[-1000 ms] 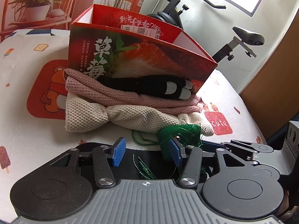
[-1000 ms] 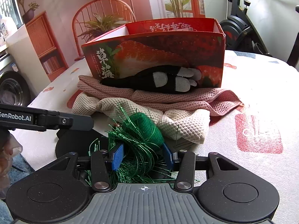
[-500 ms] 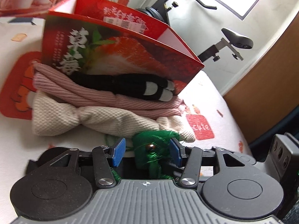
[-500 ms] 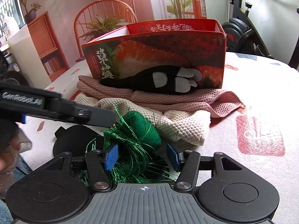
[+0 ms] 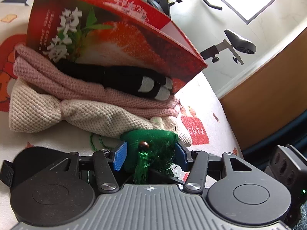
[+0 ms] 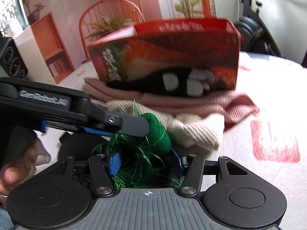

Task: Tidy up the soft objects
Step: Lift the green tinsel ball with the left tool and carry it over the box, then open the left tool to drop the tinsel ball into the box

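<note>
Patterned white tablecloth (image 5: 209, 103) covers the surface, with an exercise bike (image 5: 238, 44) by the far wall. Leftmost ahead of the left jaws lies the cream knit cloth (image 5: 57, 113), with a pink knit cloth (image 5: 57, 78) folded on it and a black-and-white plush (image 5: 134, 82) resting against the red strawberry box (image 5: 115, 38).

Between the pads of the left gripper (image 5: 149, 153) sits the green tinsel bundle (image 5: 153, 143); the jaws stand spread, the blue pads flanking it, and contact is hard to confirm. To the right, the right gripper (image 6: 145, 161) also has its jaws spread around the same bundle (image 6: 153, 136), loose strands filling the gap.

I judge the bundle very light, soft and springy, with slippery metallic strands that snag and shed. The wound, denser head looks the best place to pinch; the loose tail would slide out.

Compared with a second ago, the left gripper has swung in from the side so the bundle now lies between its pads, and the right jaws, then closer on the strands, have widened.
</note>
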The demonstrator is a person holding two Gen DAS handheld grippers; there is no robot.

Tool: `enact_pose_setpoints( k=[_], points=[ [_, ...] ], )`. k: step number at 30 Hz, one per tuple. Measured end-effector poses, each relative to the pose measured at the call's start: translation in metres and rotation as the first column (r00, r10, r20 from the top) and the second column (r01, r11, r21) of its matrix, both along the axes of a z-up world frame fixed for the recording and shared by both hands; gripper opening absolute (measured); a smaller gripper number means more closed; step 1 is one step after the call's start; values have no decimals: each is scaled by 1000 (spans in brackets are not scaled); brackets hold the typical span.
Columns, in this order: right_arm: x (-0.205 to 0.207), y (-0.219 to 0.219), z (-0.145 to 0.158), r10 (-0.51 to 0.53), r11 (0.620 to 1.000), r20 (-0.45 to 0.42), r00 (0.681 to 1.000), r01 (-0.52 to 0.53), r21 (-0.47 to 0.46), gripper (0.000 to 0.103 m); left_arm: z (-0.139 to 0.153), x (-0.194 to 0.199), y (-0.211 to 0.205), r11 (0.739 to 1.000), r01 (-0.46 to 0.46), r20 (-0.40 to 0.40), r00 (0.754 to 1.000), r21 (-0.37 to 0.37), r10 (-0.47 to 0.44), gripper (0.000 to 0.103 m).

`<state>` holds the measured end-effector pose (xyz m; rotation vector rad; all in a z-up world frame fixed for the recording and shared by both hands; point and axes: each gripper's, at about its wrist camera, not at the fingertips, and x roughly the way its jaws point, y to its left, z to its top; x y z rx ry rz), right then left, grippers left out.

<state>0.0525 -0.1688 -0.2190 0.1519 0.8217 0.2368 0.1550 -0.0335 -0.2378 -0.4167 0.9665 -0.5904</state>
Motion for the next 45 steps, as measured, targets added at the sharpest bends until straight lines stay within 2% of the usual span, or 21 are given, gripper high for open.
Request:
enact_pose_setpoints(
  k=[3,8,11,19,29,35,40,42,45],
  points=[
    [0,-1,16,3,1000,54,999,-3,9,50,16,-1,4,1000,-4,37,999,-7,4,56],
    [4,-7,40,-5,999,117,993,0,37,50,55,-3,5,999,-2,159,987,-33,8,56],
    [8,-6,55,8,1000,153,988,-9,6,50,76,-1,6,997,1,202,979,-73,13,56],
    [33,-12,107,45,998,266,963,-31,-55,50,118,16,2,996,-8,308,951,-92,36,56],
    [91,-29,163,67,993,395,916,-24,-113,50,174,56,-10,996,-8,444,895,-85,45,56],
    [124,-38,180,95,984,434,896,-18,-178,50,187,80,-23,997,-23,475,878,-71,54,56],
    [140,-42,185,102,978,455,885,-5,-210,50,192,90,-35,999,-29,520,853,-22,37,56],
    [145,-43,186,106,976,460,882,-3,-218,50,191,97,-35,999,-34,519,854,-23,41,56],
    [152,-47,180,108,976,446,888,-8,-220,50,181,106,-35,999,-36,487,873,-23,42,56]
  ],
)
